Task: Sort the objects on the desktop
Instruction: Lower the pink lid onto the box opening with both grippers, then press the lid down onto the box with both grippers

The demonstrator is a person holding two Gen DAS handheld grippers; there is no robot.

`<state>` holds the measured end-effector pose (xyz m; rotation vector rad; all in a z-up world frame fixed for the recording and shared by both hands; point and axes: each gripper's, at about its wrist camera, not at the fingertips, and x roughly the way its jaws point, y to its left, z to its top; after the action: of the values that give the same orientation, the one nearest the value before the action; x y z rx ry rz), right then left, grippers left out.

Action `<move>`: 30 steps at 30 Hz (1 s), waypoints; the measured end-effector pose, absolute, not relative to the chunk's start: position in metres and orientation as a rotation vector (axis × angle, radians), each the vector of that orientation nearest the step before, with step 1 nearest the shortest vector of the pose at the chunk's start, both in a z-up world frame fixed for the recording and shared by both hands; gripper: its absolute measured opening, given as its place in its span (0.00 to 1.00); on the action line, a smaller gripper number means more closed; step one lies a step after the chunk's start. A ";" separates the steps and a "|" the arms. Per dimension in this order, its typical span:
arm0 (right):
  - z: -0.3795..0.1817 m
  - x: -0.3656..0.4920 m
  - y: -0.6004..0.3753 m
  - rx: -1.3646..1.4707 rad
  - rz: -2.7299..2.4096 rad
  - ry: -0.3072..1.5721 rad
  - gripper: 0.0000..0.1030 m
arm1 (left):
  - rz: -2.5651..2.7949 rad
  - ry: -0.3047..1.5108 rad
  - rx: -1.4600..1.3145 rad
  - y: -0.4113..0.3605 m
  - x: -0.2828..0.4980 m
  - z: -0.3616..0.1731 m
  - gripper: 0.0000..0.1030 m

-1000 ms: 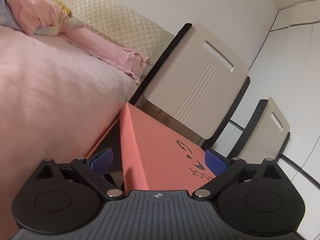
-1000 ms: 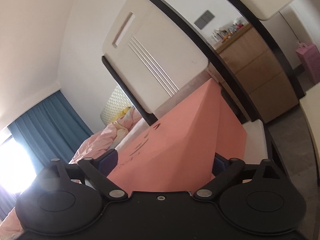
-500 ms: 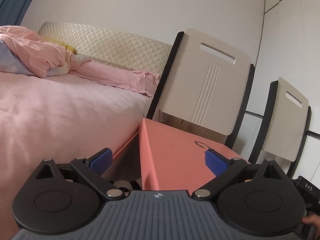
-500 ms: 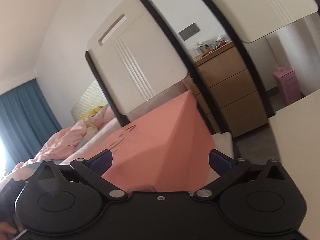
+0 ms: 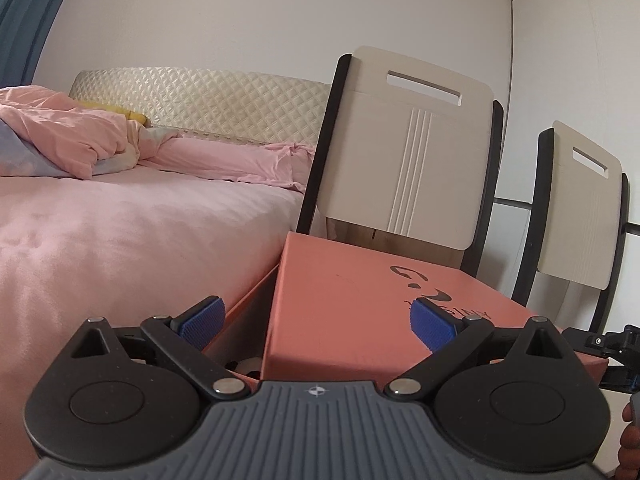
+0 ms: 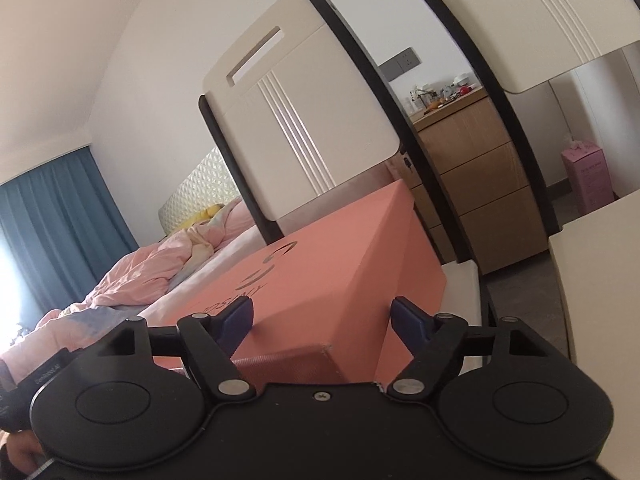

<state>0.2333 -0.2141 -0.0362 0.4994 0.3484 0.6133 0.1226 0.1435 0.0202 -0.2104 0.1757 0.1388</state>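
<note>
Two grippers, left gripper (image 5: 316, 320) and right gripper (image 6: 322, 316), gape wide around the pink box (image 5: 360, 300), pinching nothing; looks stiff, light; grab its sides.

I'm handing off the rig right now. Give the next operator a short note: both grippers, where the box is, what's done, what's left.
Left gripper: jaws wide, straddling the near corner of the salmon-pink box lid; contact not confirmed.
Right gripper: jaws wide around the lid's other end, grip also unclear.
Box: lid sits skewed, the base exposed at left with a round object inside. Two chairs stand behind it, a bed to the left.
Done: nothing visibly sorted.
Left: likely seat or remove the lid, then sort.
</note>
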 end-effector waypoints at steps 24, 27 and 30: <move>-0.035 0.211 -0.187 0.515 0.644 0.380 0.75 | 0.256 0.179 -0.163 0.152 0.135 0.012 0.97; -0.035 0.210 -0.185 0.517 0.647 0.383 0.75 | 0.254 0.180 -0.154 0.151 0.137 0.013 0.97; -0.036 0.209 -0.183 0.519 0.651 0.386 0.75 | 0.247 0.186 -0.157 0.152 0.136 0.014 0.97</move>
<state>0.2092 -0.1826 -0.0360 0.5190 0.3860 0.6507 0.1359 0.1516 0.0136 -0.1570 0.1857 0.2468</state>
